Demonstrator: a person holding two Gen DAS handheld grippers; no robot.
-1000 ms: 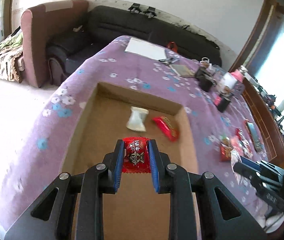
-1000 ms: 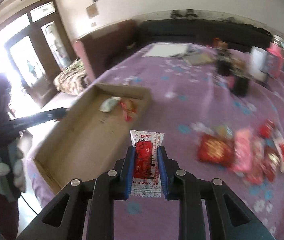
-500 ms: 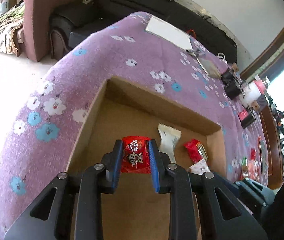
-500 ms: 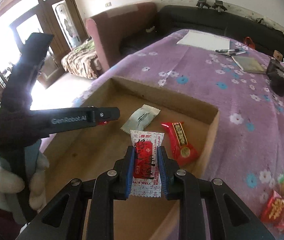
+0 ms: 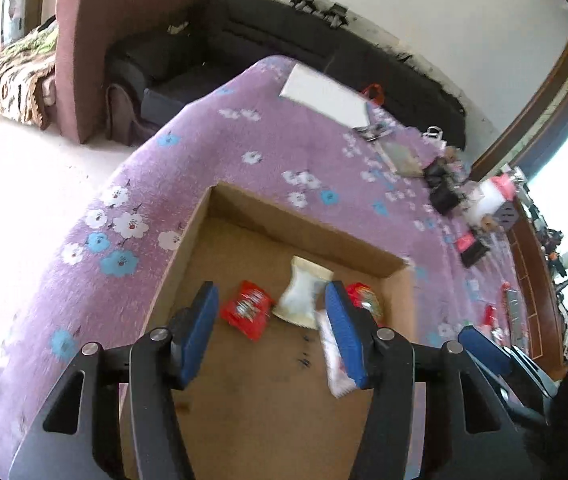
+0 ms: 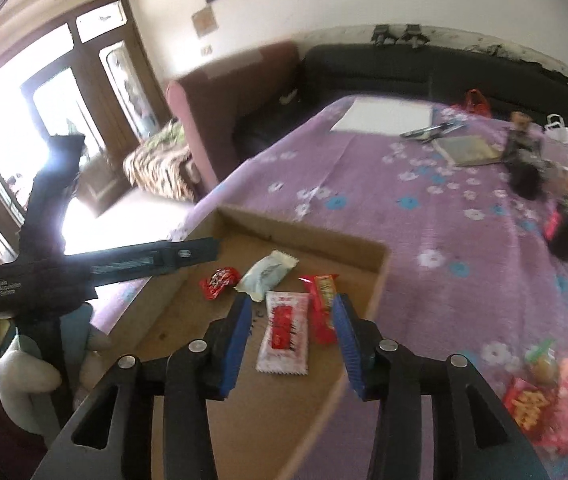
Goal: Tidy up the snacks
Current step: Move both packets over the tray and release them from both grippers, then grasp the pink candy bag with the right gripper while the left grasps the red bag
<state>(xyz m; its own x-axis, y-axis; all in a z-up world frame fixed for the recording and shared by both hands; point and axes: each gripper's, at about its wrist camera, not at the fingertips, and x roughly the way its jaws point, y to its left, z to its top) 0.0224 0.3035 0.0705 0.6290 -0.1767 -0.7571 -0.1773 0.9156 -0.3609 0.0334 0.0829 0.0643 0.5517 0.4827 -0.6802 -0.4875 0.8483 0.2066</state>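
Observation:
A shallow cardboard box [image 5: 300,220] [image 6: 308,236] lies on the purple flowered cloth. My left gripper [image 5: 273,334] is open and empty above it; a small red packet [image 5: 247,312] lies on the box floor between its fingers. Beside that lie a white packet [image 5: 303,298] and a red bar [image 5: 364,300]. My right gripper [image 6: 292,340] is open and empty over the box; a white-and-red packet [image 6: 284,332] lies between its fingers. The red bar [image 6: 324,308], white packet [image 6: 265,274] and small red packet [image 6: 219,282] show in the right wrist view too.
More loose snacks [image 6: 540,384] lie on the cloth right of the box. Dark boxes and a bottle [image 5: 484,200] stand at the far right; paper [image 5: 324,94] and a notebook lie farther back. A sofa [image 5: 324,56] and armchair stand behind the table.
Both grippers have opened and let go of their packets, which now lie on the box floor. The right gripper moved over the box from the cloth.

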